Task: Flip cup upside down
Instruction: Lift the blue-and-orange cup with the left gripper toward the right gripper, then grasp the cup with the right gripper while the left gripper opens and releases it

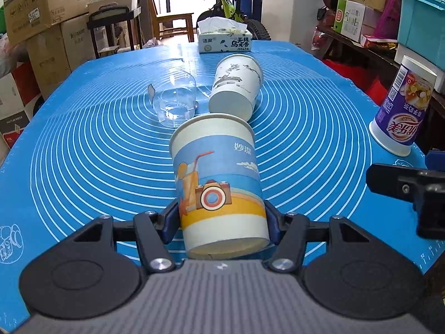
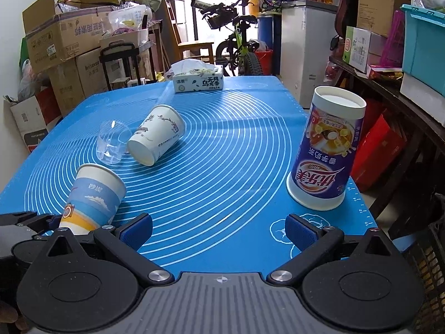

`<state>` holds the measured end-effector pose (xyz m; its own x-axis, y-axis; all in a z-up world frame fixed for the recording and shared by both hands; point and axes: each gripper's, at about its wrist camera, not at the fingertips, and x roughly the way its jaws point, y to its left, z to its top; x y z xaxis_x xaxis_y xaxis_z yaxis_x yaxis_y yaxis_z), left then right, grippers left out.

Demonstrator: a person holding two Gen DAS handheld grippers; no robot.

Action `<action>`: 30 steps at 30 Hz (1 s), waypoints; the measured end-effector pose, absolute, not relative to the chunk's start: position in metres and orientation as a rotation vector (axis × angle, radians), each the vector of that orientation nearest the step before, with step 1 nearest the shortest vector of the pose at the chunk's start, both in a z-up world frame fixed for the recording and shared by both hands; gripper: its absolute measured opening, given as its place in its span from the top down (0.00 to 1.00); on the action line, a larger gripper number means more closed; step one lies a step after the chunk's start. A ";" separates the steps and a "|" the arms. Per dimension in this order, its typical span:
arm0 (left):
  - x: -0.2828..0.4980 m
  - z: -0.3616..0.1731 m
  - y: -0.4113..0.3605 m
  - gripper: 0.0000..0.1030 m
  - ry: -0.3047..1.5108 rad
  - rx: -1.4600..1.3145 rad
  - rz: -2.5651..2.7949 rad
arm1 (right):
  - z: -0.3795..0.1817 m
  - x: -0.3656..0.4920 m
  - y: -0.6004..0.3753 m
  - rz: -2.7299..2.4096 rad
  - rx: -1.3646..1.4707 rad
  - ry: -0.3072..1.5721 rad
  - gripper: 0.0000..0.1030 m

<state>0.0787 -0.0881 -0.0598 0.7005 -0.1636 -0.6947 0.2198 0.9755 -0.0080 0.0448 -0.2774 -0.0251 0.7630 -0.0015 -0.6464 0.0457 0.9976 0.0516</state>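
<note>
My left gripper (image 1: 222,222) is shut on the lower part of a blue-and-orange paper cup (image 1: 218,186) with a camera drawing. The cup is tilted, mouth pointing away and up, held just above the blue mat (image 1: 83,153). The same cup shows at the lower left of the right wrist view (image 2: 93,197). My right gripper (image 2: 218,231) is open and empty over the mat's near edge, to the right of that cup. A tall purple milk-tea cup (image 2: 326,153) stands upside down at the right.
A white paper cup (image 1: 236,87) lies on its side mid-mat next to a clear plastic cup (image 1: 175,103), also on its side. A tissue box (image 1: 225,40) sits at the far edge. Cardboard boxes, a bicycle and shelves surround the table.
</note>
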 end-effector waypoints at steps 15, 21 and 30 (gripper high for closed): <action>0.080 -0.061 -0.091 0.21 0.771 0.088 -0.213 | -0.025 0.047 -0.276 -0.025 0.060 0.705 0.00; 0.080 -0.060 -0.090 0.21 0.773 0.090 -0.198 | -0.025 0.048 -0.275 -0.019 0.054 0.706 0.00; 0.064 -0.046 -0.074 0.18 0.780 0.035 -0.190 | 0.000 0.051 -0.261 0.056 -0.090 0.676 0.00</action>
